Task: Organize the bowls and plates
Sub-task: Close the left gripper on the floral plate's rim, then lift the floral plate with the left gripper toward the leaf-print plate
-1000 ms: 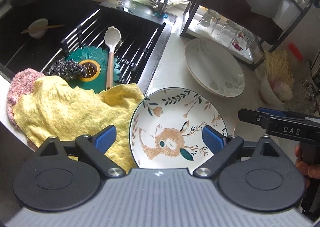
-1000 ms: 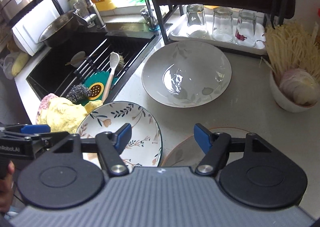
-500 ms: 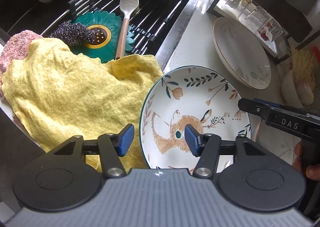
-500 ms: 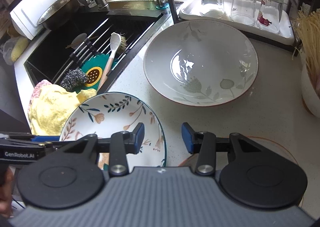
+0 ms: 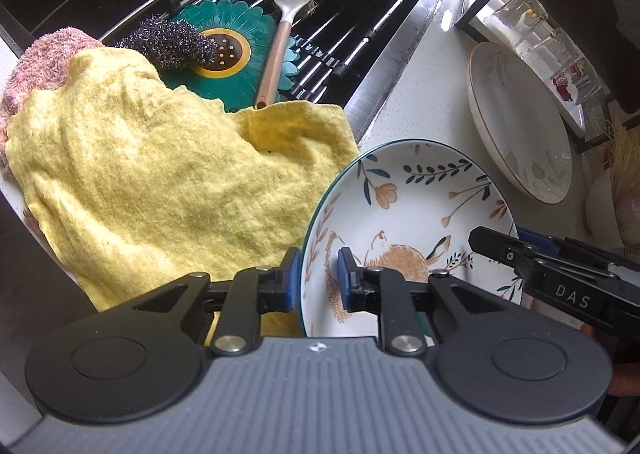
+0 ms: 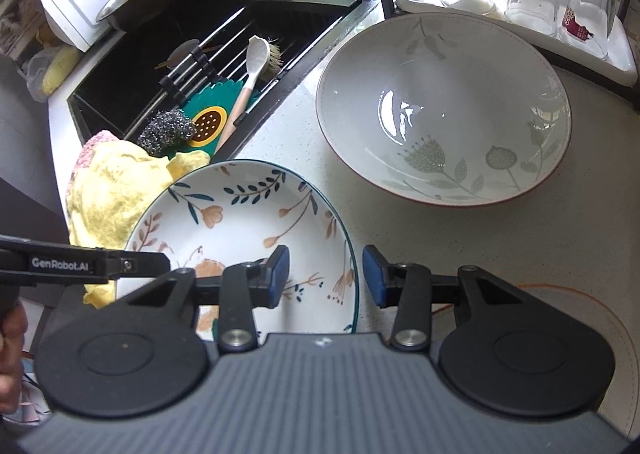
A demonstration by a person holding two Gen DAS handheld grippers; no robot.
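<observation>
Deer plate (image 6: 240, 221) on counter (image 6: 520, 238) beside sink (image 6: 168, 53), cloth (image 5: 160, 181) left, large bowl (image 6: 444, 105) behind.

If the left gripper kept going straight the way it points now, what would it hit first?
Most likely the left rim of the floral plate: the left gripper, whose jaws have just been closing, already straddles that rim, which partly overlaps the yellow cloth. Depth is hard to judge.

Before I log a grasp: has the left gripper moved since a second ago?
Yes. The left gripper has dropped toward the floral plate, its closing jaws now straddling the rim beside the yellow cloth.
</observation>
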